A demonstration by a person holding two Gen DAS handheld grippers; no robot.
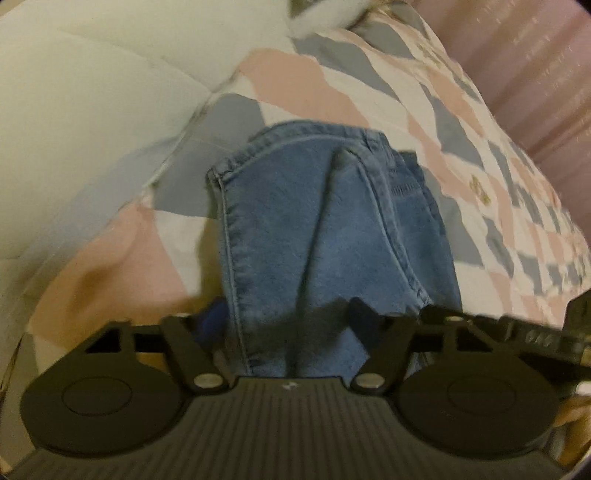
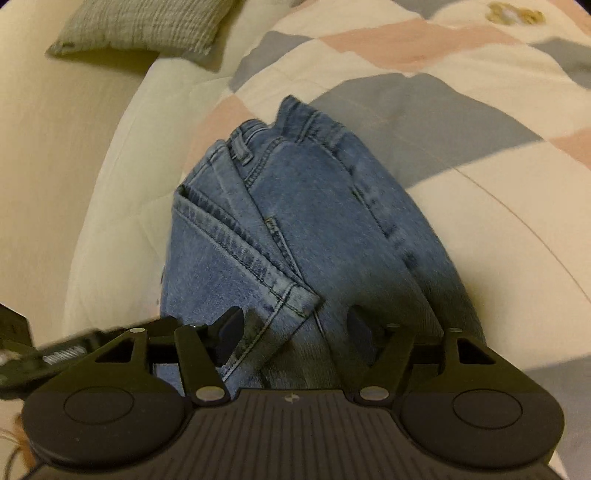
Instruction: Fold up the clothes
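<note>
Denim, mid-blue and stitched in paler thread, fills the middle of both wrist views: a pair of jeans [image 1: 325, 229] lies folded into a thick bundle on a quilt [image 1: 332, 92] patterned in pink, grey and cream patches. In the left wrist view the left gripper [image 1: 291, 325] points steeply down at the near end of the bundle, its jaws part open with a fold of the cloth lying between them; whether the pads press on the denim cannot be told, since the fingertips are blurred and half hidden by the cloth. In the right wrist view the right gripper [image 2: 295, 325] stands at the near end as well — a hemmed corner of the jeans [image 2: 295, 229] lies between its two dark fingers [image 2: 231, 332], which stand fairly wide, and no firm pinch on the cloth shows. Waistband and belt loops sit at the far end of the bundle. Beyond the quilt's edge lies a plain cream cover [image 2: 110, 155], and on it — well apart from the jeans — a greenish ribbed pillow [image 2: 144, 26].
</note>
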